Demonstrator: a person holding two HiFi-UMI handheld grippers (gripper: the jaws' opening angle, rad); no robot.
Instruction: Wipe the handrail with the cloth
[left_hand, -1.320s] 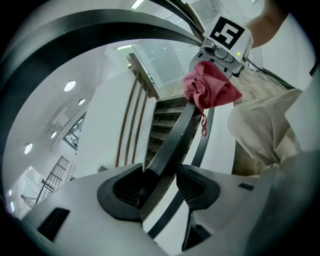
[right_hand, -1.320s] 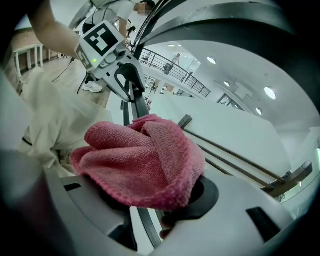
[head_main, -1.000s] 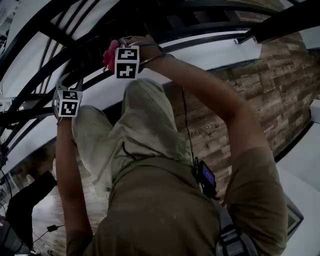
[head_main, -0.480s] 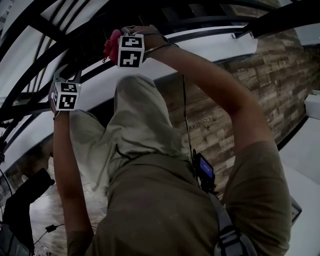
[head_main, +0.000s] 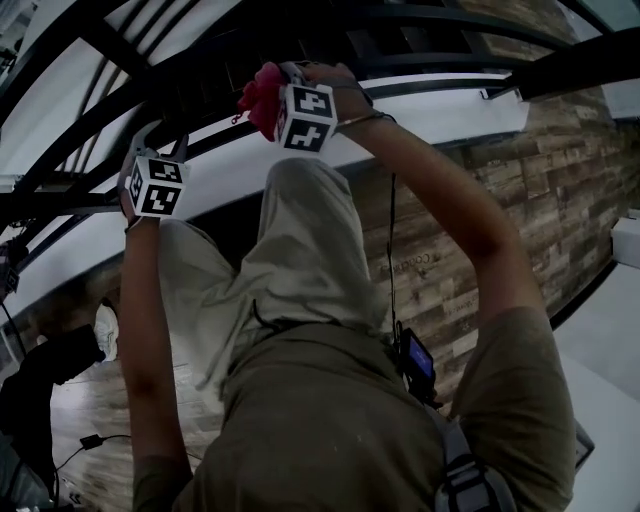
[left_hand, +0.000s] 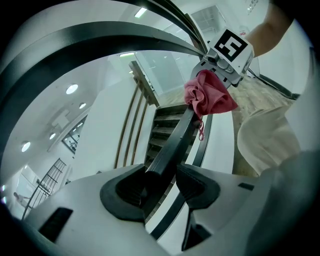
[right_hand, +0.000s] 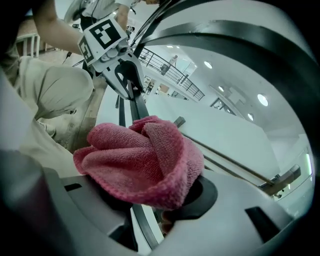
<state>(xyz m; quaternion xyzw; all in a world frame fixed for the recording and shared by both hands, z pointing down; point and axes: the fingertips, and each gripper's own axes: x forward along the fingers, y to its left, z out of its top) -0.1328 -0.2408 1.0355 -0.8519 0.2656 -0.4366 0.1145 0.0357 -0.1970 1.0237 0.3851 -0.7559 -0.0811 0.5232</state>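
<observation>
- Head view: a person reaches both arms out to the dark handrail (head_main: 215, 132). The left tool (head_main: 148, 140) sits on the rail, and the right tool (head_main: 278, 82) sits further along it, near but apart.
- The pink cloth (head_main: 258, 95) is bunched at the right tool's tip, right on the rail.
- Left gripper view: this tool's jaws are drawn in round the rail, with a pad against each side of the bar. It reads as a steadying hold, not a wiping one.
- Right gripper view: the jaws stand wide and are clamped on the folded cloth, which humps over the top of the rail. The rail runs on beneath the cloth and between the jaws.
- Step in hand, as I judge it: the wiping itself, with the cloth pressed on the rail and ready for a stroke along it.
- The next move calls for sliding the right tool along the bar with the clamp firm, so that the cloth keeps wrapping the rail and does not bunch or slip out.
- The rail curves, so the wrist must follow that curve.
- If the stroke runs toward the left tool, that tool must let go and shift along first.
</observation>
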